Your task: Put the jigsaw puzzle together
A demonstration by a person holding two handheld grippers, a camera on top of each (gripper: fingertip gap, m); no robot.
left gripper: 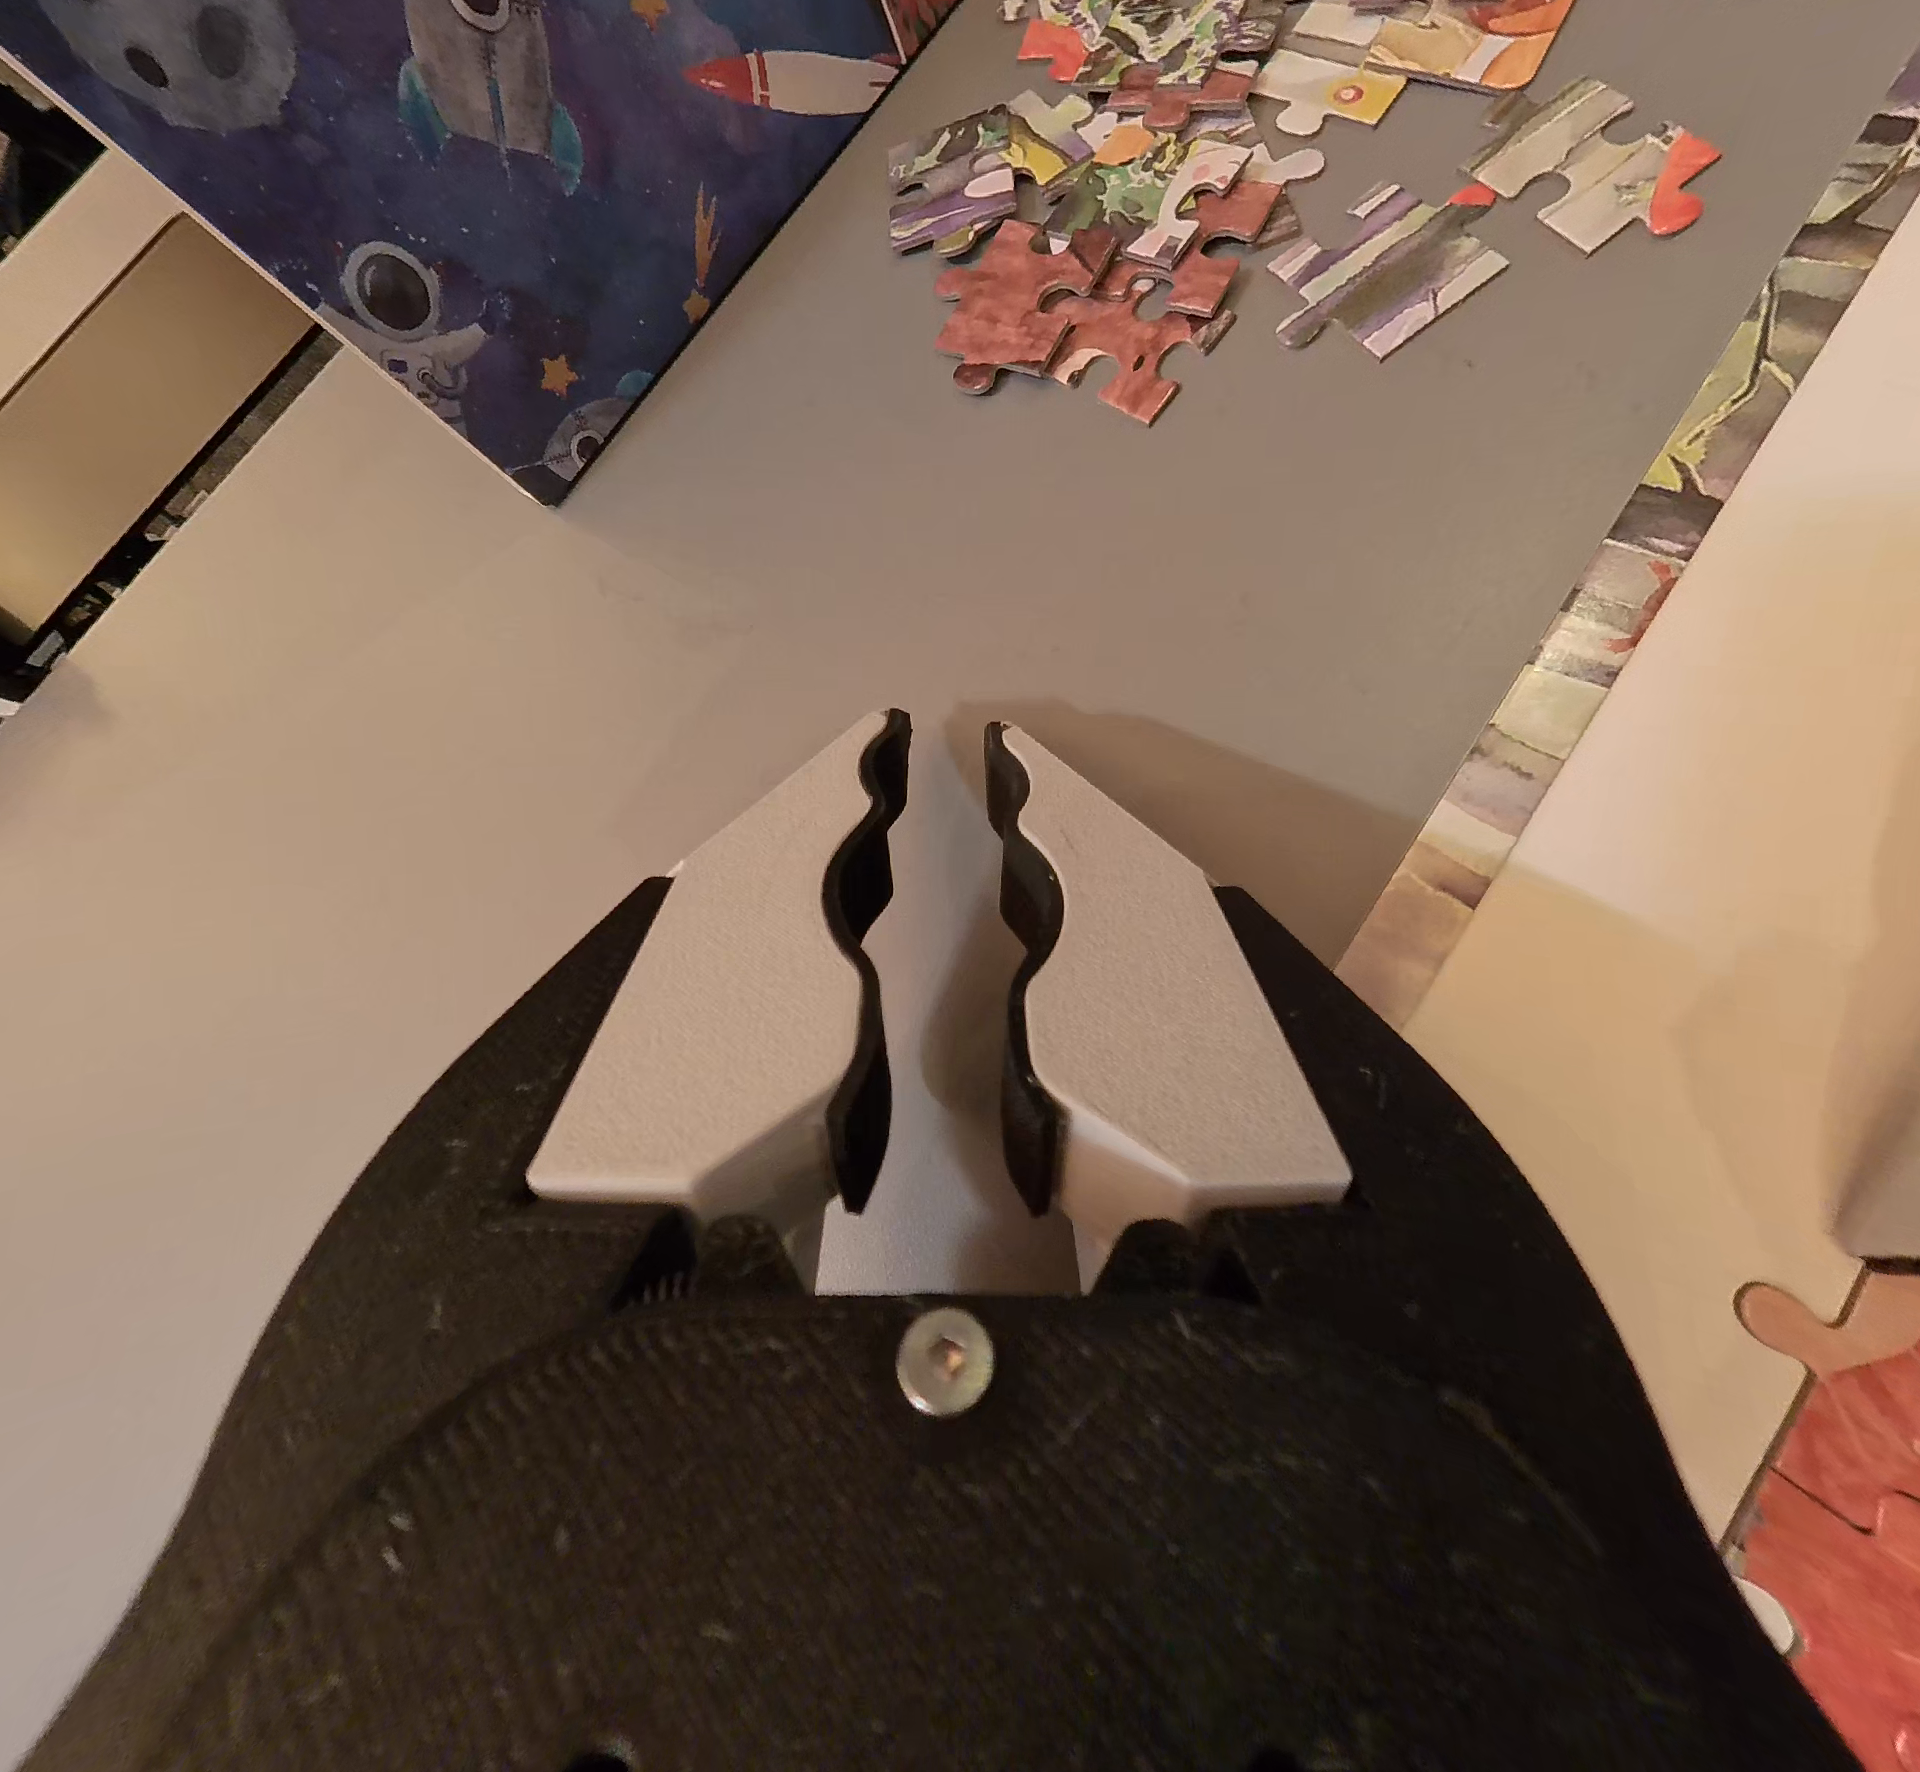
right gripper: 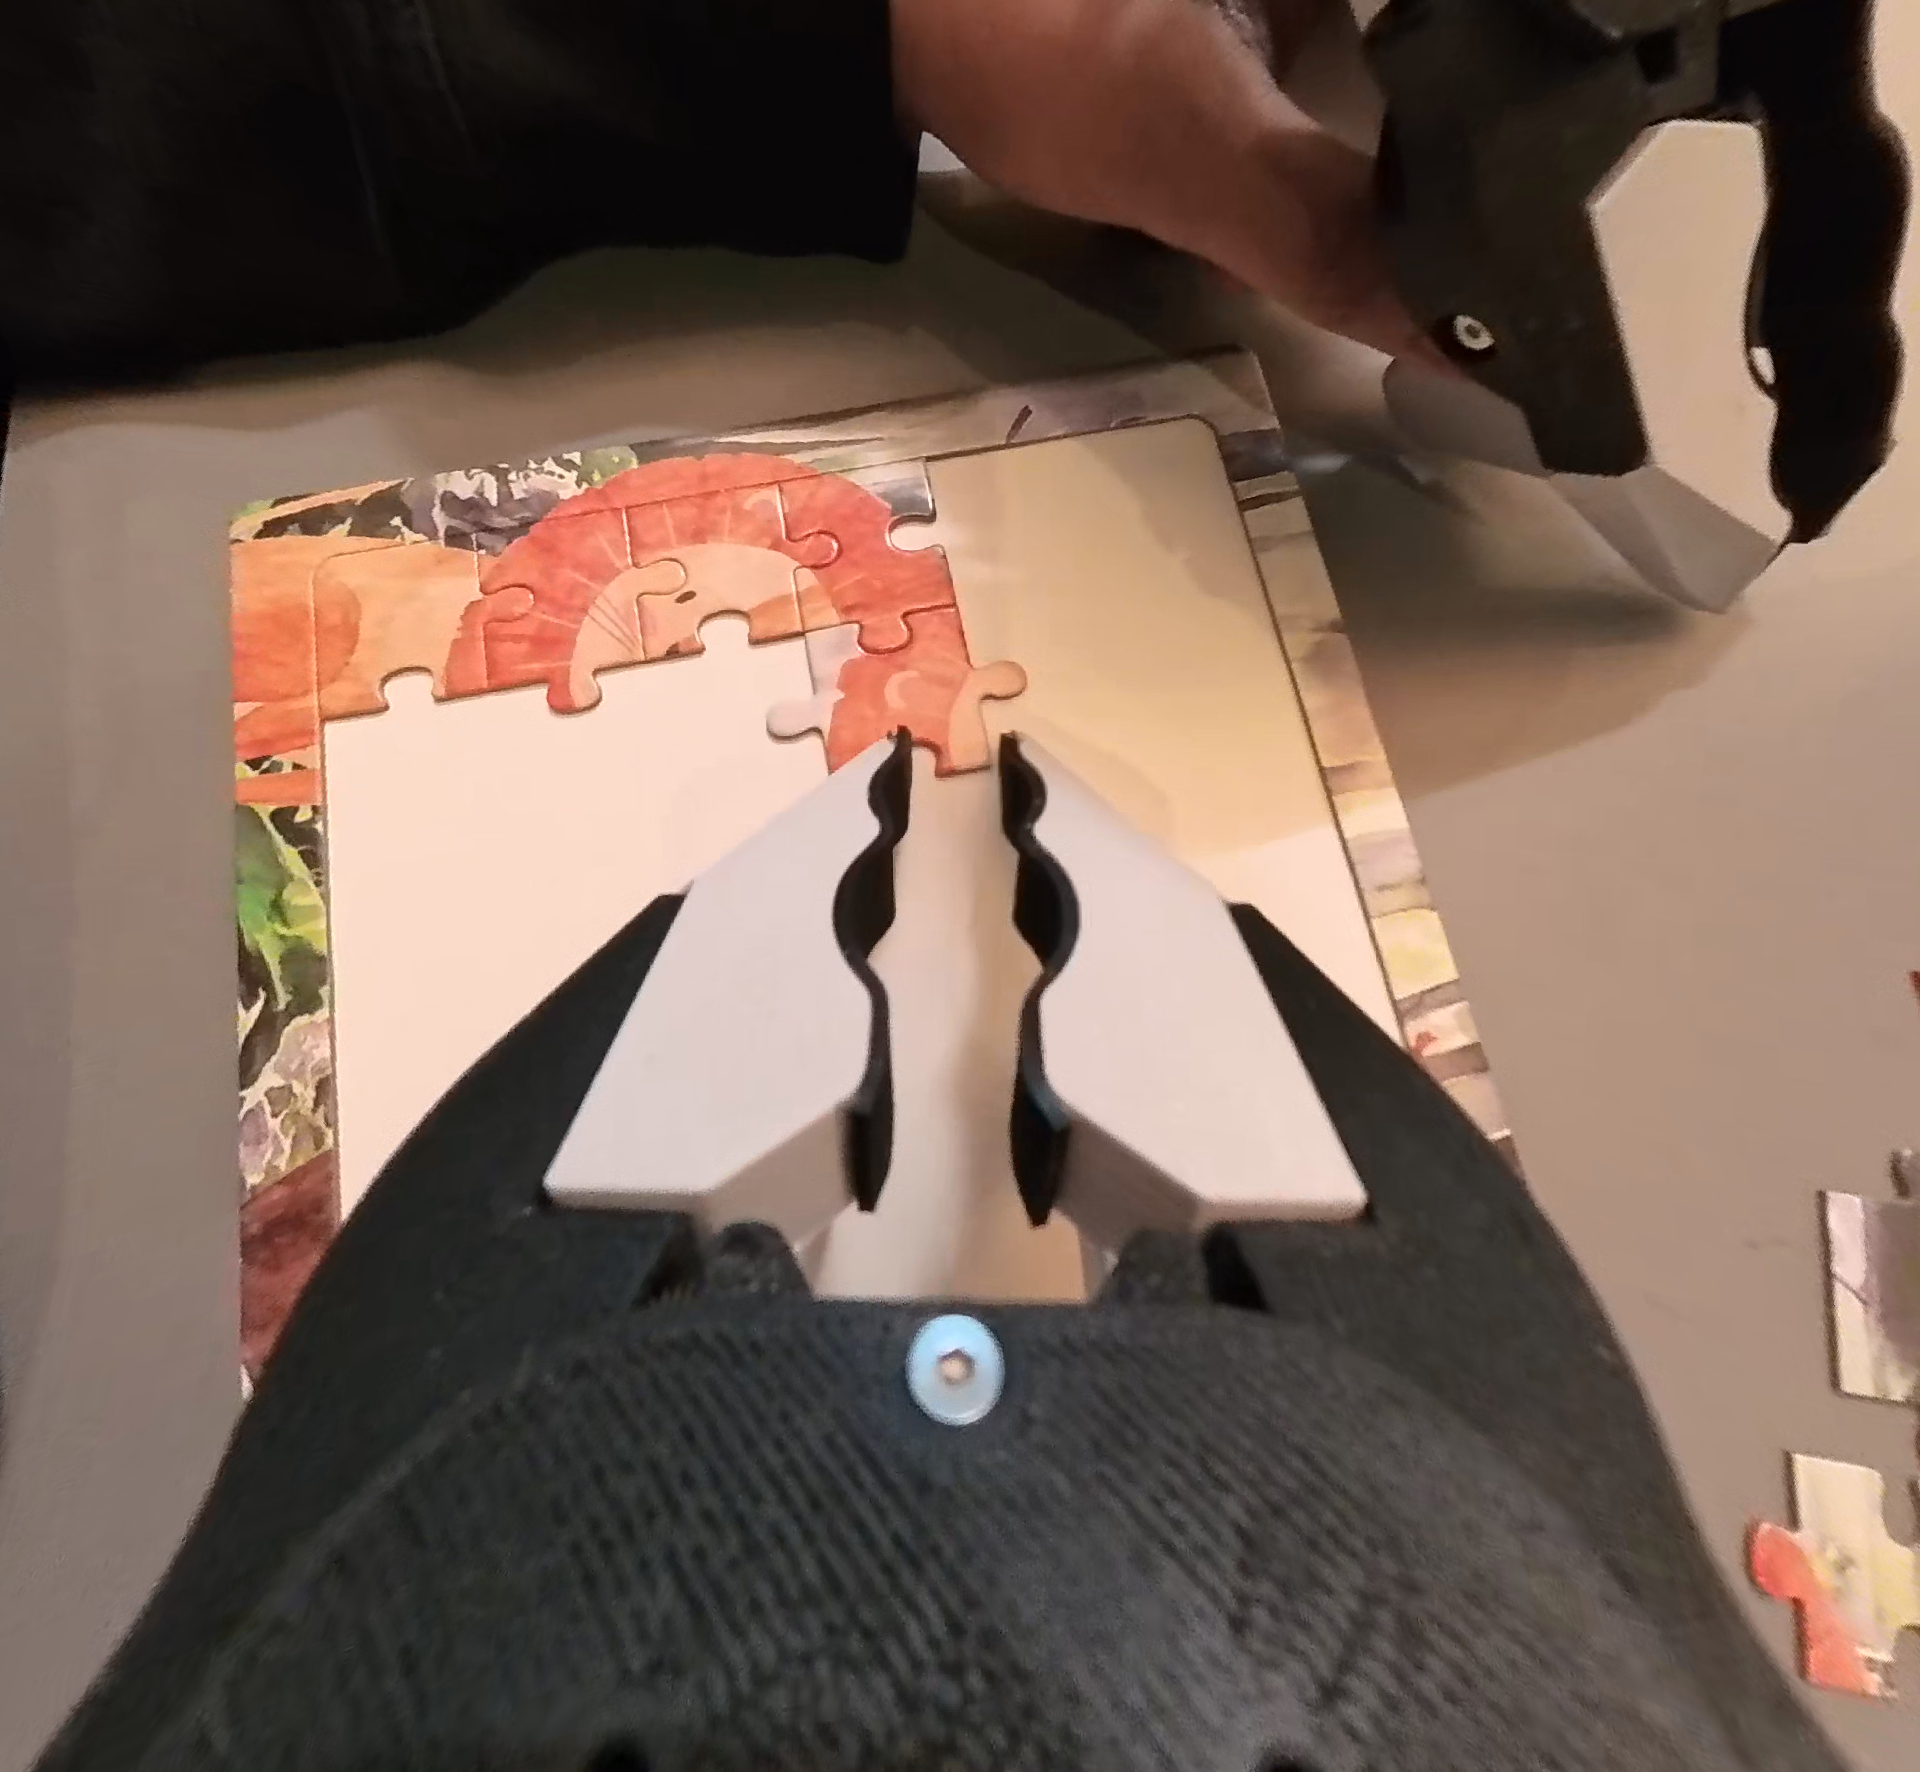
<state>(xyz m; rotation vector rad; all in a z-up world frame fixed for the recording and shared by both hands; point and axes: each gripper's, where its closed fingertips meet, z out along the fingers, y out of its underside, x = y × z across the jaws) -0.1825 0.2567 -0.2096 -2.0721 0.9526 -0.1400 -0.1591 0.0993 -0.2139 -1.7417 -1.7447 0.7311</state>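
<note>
From the left wrist view, the left gripper (left gripper: pixel 948 725) hung over the pale table (left gripper: pixel 312 839), its jaws parted by a narrow gap with nothing between them. Ahead lay a heap of loose puzzle pieces (left gripper: pixel 1195 164) on a grey mat (left gripper: pixel 935 517), and a box printed with rockets and astronauts (left gripper: pixel 468 112) stood to the left. The puzzle tray's patterned border (left gripper: pixel 1621 579) ran along the right.

From the right wrist view, the right gripper (right gripper: pixel 951 740) sat low over the puzzle tray (right gripper: pixel 281 943), jaws narrowly apart, tips at the near edge of an orange piece (right gripper: pixel 904 704) joined to the assembled row at the tray's far side. I could not tell whether it touched. A hand (right gripper: pixel 1122 112) held the other gripper beyond the tray's far right corner. Two loose pieces (right gripper: pixel 1839 1556) lay at the right.
</note>
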